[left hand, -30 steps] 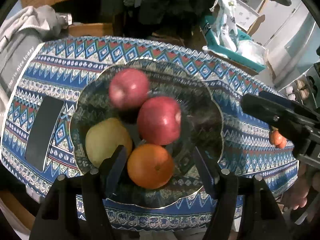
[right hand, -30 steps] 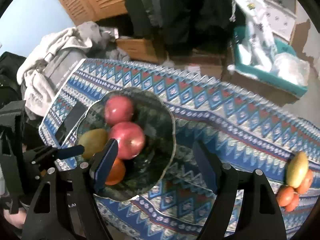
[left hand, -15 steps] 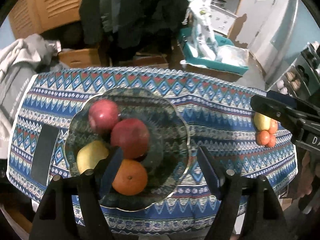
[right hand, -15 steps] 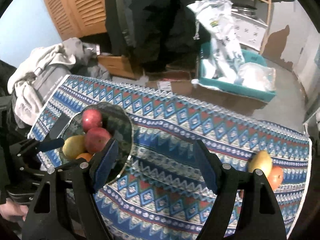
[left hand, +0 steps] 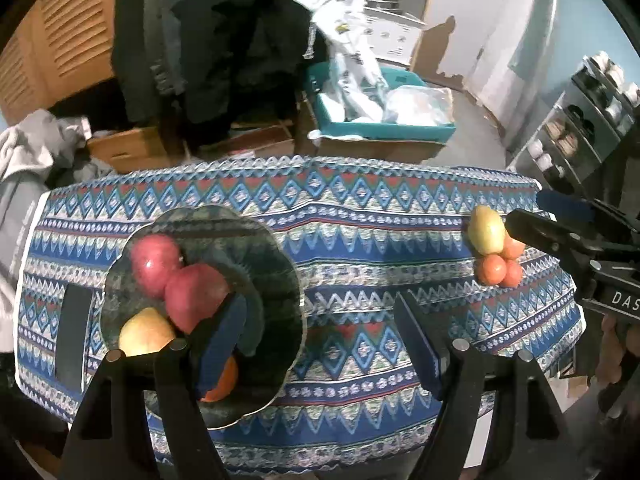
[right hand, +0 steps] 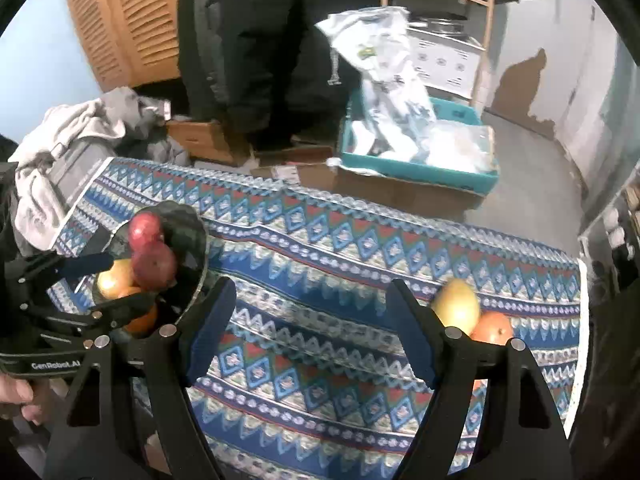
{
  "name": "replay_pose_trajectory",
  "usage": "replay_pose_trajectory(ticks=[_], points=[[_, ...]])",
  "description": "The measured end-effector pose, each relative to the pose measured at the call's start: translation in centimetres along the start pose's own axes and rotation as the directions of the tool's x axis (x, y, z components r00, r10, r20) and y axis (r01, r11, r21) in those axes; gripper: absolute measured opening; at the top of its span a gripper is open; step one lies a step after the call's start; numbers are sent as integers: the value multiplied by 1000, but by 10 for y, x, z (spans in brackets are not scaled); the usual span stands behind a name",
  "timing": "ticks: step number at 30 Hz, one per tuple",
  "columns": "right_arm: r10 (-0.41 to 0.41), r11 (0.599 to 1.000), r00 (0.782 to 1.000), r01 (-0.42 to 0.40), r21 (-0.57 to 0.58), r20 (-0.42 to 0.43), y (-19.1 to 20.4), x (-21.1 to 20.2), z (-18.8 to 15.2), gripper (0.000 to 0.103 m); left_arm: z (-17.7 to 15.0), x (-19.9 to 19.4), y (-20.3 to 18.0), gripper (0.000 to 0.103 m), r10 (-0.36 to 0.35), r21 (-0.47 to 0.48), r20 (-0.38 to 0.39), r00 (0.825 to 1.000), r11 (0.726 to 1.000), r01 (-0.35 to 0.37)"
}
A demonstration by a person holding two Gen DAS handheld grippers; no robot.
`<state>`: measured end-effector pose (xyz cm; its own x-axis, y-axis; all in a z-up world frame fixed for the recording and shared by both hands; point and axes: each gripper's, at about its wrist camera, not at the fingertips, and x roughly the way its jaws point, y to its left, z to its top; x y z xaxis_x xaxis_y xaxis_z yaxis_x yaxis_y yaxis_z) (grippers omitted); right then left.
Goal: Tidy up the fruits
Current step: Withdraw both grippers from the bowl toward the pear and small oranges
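Lower left in the left wrist view, a glass plate [left hand: 280,280] holds two red apples [left hand: 196,298], a yellow apple [left hand: 146,334] and an orange [left hand: 224,378]. At right, a yellow pear [left hand: 486,230] lies touching small orange fruits [left hand: 494,270] on the patterned table [left hand: 360,240]. The left claw [left hand: 320,344] and right claw [right hand: 308,326] are both open and hold nothing.

Probably a cluttered home: patterned tablecloth [left hand: 360,216], louvered doors [right hand: 132,20], laundry heap [right hand: 68,132].
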<state>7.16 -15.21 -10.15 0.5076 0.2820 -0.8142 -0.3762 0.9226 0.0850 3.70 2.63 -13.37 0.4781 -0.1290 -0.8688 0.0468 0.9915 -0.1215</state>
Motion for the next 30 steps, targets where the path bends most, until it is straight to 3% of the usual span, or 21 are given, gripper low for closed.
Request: replay_pose_trajectory(ticks=[19, 30], points=[[-115, 986, 993, 115, 120, -7, -98, -21, -38, 79, 15, 11, -94, 78, -62, 144, -8, 998, 988, 62], [-154, 966, 987, 160, 201, -46, -143, -20, -64, 79, 18, 40, -142, 78, -82, 212, -59, 995, 973, 93]])
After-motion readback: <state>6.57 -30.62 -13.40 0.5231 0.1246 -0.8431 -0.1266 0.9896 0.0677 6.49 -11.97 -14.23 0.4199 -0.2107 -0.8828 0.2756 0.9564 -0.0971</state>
